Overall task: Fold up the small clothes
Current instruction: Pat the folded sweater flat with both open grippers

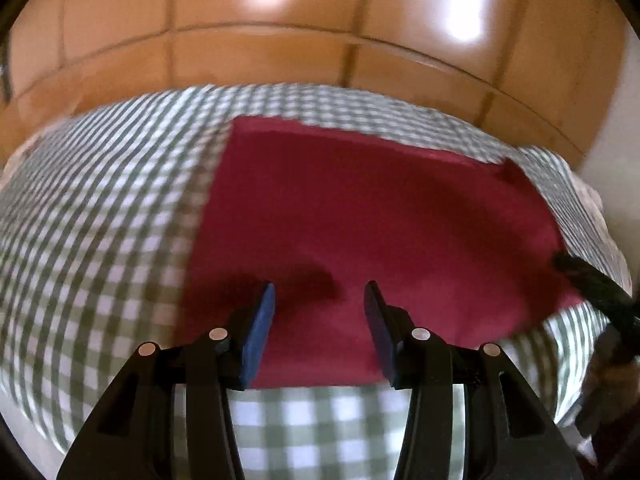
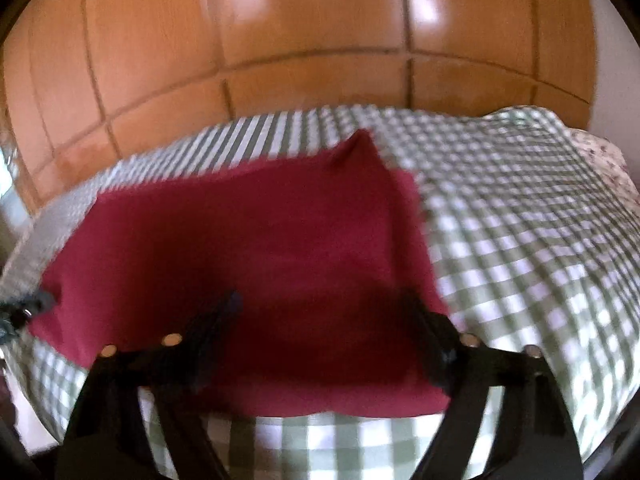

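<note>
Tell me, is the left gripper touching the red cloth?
Cannot tell. In the left wrist view the left gripper hangs open over the red cloth, casting a shadow, but neither contact nor gap at its tips shows plainly.

**Two wrist views, one cloth**

Each camera looks forward and steeply down along its own claw, close above the flat dark-red cloth (image 1: 360,208) (image 2: 256,248) on the green-and-white checked bedcover (image 1: 100,208) (image 2: 520,240). Both share these, plus the orange-brown wooden panelling (image 1: 280,52) (image 2: 280,40) behind.
</note>
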### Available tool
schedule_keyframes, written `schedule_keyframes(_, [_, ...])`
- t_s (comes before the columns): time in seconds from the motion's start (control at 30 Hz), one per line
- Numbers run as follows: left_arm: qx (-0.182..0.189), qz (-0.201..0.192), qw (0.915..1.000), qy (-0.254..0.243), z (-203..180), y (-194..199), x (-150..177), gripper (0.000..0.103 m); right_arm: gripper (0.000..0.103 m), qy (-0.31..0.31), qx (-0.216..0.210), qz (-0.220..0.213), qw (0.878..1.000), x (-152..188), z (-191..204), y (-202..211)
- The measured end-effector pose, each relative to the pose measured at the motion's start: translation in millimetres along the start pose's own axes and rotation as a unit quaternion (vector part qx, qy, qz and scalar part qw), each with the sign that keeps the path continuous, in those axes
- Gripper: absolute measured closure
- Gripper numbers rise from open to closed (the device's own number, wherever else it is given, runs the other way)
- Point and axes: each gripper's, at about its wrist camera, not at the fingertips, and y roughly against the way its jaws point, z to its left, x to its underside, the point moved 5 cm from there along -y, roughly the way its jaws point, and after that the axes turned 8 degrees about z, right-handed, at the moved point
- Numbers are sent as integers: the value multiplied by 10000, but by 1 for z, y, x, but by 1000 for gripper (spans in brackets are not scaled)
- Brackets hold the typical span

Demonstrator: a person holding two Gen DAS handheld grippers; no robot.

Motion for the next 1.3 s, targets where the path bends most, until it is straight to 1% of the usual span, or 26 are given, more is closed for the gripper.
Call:
schedule_keyframes(0.07, [14, 47, 9998, 192, 14, -5, 1, 58, 25, -196, 120, 13, 9997, -5, -15, 3])
schedule_keyframes(0.13, [70, 55, 9998, 204, 17, -9, 4, 58, 25, -321, 270, 163, 9990, -4, -26, -2])
schedule_keyframes(0.17, [9, 30, 9999, 126, 15, -10, 5, 58, 31, -343, 330, 263, 9985, -1, -29, -6])
schedule_keyframes(0.2, [-73, 12, 10000, 35, 13, -10, 6, 58, 40, -342, 338, 390, 9981, 2, -30, -11])
schedule_keyframes(0.23, [-155, 5, 9999, -59, 11, -11, 7, 58, 70, -314, 300, 584, 9973, 8, -30, -17])
schedule_keyframes(0.27, [-183, 2, 9998, -86, 10, -11, 9, 58, 79, -231, 399, 606, 9971, 12, -29, -18])
schedule_keyframes(0.33, [-152, 7, 9998, -87, 13, -12, 10, 58, 85, -26, 559, 606, 9966, 16, -31, -14])
schedule_keyframes(0.37, [-82, 23, 9999, -53, 15, -12, 9, 58, 85, -46, 568, 669, 9961, 17, -36, -15])
schedule_keyframes(0.47, [77, 68, 9999, 62, 21, -13, 10, 58, 83, -233, 335, 818, 9958, 20, -44, -22])
schedule_keyframes(0.5, [77, 72, 9999, 71, 21, -13, 10, 58, 83, -224, 314, 831, 9958, 18, -42, -21])
schedule_keyframes(0.53, [53, 66, 9999, 66, 20, -13, 10, 58, 79, -223, 282, 840, 9958, 17, -42, -19])
schedule_keyframes(0.57, [0, 64, 10000, 43, 18, -12, 10, 58, 74, -257, 263, 850, 9957, 16, -42, -18])
schedule_keyframes(0.6, [-45, 59, 10000, 16, 17, -11, 10, 58, 66, -322, 263, 853, 9955, 17, -45, -15])
schedule_keyframes(0.63, [-98, 54, 9999, -17, 16, -10, 10, 58, 45, -451, 254, 856, 9950, 16, -50, -13])
schedule_keyframes(0.67, [-135, 54, 9999, -35, 15, -9, 10, 57, 37, -624, 181, 843, 9943, 14, -57, -11])
schedule_keyframes(0.7, [-177, 59, 9998, -54, 15, -8, 10, 55, 37, -736, 29, 856, 9936, 12, -59, -11])
schedule_keyframes(0.73, [-214, 60, 9997, -65, 14, -8, 10, 54, 36, -868, -216, 896, 9920, 12, -61, -11])
schedule_keyframes(0.83, [-347, 57, 9994, -44, 14, -7, 9, 53, 31, -1046, -592, 962, 9881, 12, -61, -12])
schedule_keyframes(0.93, [-487, 51, 9988, -91, 10, -6, 9, 53, 29, -1072, -928, 1174, 9829, 16, -50, -21])
schedule_keyframes(1.03, [-589, 47, 9981, -179, 9, -6, 9, 53, 29, -930, -823, 1149, 9856, 19, -39, -26])
schedule_keyframes(1.1, [-592, 52, 9981, -188, 10, -6, 9, 53, 30, -952, -816, 1172, 9852, 17, -38, -28])
schedule_keyframes(1.13, [-584, 52, 9981, -182, 10, -6, 9, 53, 35, -928, -815, 1205, 9850, 17, -37, -27])
schedule_keyframes(1.17, [-571, 52, 9982, -175, 11, -6, 10, 53, 43, -887, -804, 1224, 9852, 17, -35, -26])
schedule_keyframes(1.2, [-566, 52, 9982, -172, 11, -7, 10, 53, 48, -846, -798, 1240, 9854, 16, -33, -25])
schedule_keyframes(1.27, [-560, 49, 9983, -173, 11, -7, 11, 53, 63, -802, -829, 1268, 9852, 15, -32, -25])
schedule_keyframes(1.3, [-558, 44, 9983, -173, 10, -7, 11, 53, 66, -786, -837, 1279, 9851, 14, -31, -25])
